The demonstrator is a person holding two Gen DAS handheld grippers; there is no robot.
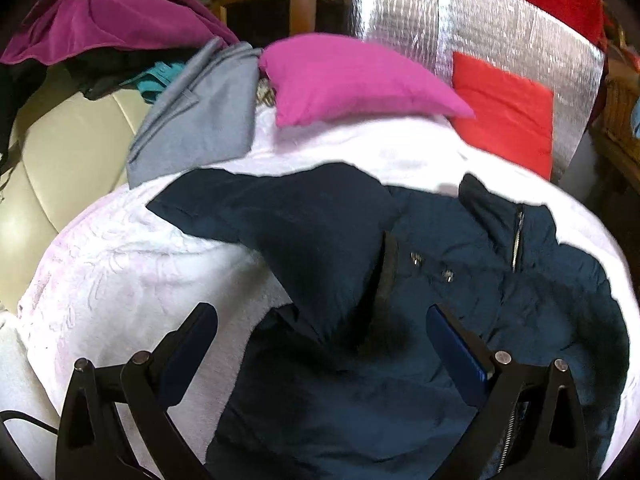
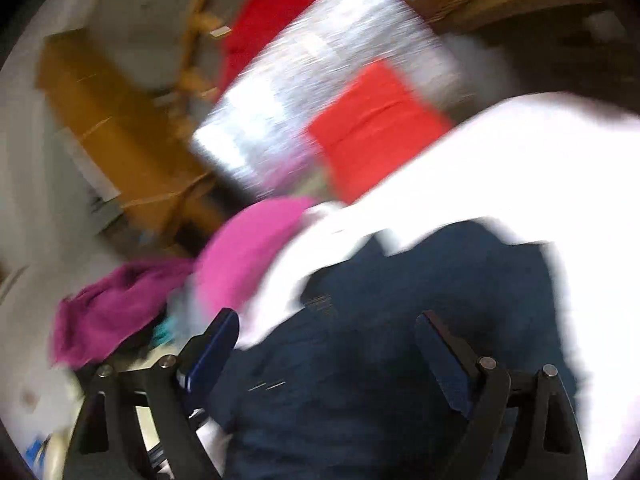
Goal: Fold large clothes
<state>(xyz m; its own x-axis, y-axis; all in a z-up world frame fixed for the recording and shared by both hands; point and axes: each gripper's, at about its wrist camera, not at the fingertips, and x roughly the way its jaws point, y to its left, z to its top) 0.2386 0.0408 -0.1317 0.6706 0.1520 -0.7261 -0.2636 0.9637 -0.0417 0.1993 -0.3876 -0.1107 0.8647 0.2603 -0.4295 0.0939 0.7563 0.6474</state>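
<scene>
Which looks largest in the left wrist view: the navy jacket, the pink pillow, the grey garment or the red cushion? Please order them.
1. Navy jacket, clearly largest, though nearest the camera.
2. Pink pillow.
3. Grey garment and red cushion: they look alike, so unranked.

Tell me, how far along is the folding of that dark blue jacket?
Early to midway, I'd guess. One sleeve already lies folded across the dark blue jacket on the white blanket. Nothing is in hand: left tongs and right tongs are both open above it. The body remains unfolded, and more clothes wait behind.
</scene>
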